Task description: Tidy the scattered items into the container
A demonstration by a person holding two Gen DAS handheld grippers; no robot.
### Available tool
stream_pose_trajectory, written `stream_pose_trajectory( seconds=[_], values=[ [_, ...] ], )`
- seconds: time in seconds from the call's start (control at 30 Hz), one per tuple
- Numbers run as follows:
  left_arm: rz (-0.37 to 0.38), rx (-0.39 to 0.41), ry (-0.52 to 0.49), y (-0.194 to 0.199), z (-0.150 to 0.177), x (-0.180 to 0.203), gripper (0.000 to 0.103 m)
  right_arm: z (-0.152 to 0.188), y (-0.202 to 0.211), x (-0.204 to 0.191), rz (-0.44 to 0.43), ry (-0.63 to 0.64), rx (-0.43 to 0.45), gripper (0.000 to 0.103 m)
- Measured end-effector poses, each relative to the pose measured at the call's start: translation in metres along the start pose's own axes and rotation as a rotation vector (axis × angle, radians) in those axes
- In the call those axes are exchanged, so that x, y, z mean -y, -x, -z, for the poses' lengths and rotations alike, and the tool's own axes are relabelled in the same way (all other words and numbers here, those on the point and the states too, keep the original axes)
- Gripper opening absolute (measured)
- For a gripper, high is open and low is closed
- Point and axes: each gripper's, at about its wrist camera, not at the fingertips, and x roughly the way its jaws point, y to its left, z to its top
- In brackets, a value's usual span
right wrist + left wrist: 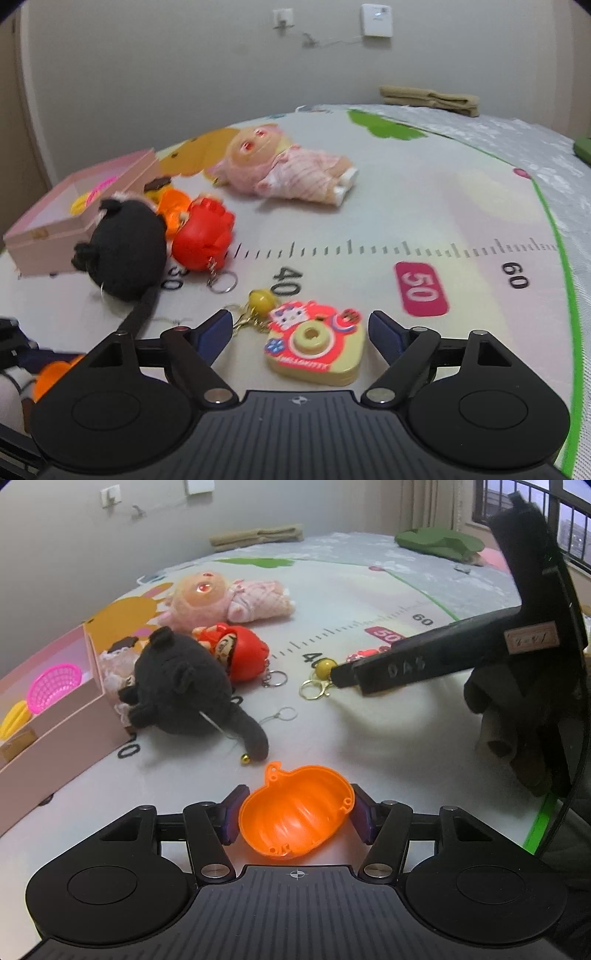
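Orange pumpkin half, hollow up, pinched widthwise by left tool; right tool gapes empty.

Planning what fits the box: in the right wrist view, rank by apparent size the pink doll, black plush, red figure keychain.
1. pink doll
2. black plush, close to the doll, nearer the camera, so unsure
3. red figure keychain

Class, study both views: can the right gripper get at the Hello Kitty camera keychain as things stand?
Probably yes. The right gripper is open, with the camera keychain lying flat between its fingers and nothing blocking it.
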Motion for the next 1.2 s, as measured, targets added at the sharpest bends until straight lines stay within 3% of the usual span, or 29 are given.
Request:
stream_pose_trajectory(
  seconds=[0.1,0.17,0.23,0.57,0.9,1.1,1.2],
  values=[
    [-0.007,-0.002,0.01,0.002,0.001,-0.003,0.063,0.001,-0.008,-0.001,0.026,0.013,-0.013,0.081],
    [-0.016,0.0,0.018,0.004,0.001,-0.005,0.063,0.0,-0.01,-0.001,0.035,0.019,-0.011,0.073],
    [-0.019,0.004,0.029,0.006,0.001,-0.008,0.063,-0.001,-0.01,-0.003,0.034,0.035,-0.008,0.057],
    [-0.063,0.064,0.078,0.028,0.012,-0.026,0.063,0.001,0.006,-0.023,0.008,0.045,0.021,0.057],
    [-0.189,0.21,0.145,0.08,0.065,-0.068,0.063,0.028,0.051,-0.098,-0.092,0.192,0.059,0.057],
    [-0.272,0.205,0.304,0.117,0.099,-0.104,0.063,0.02,0.082,-0.154,-0.185,0.317,0.113,0.056],
    [-0.315,0.201,0.331,0.128,0.108,-0.113,0.063,0.018,0.091,-0.169,-0.226,0.325,0.133,0.054]
  ],
)
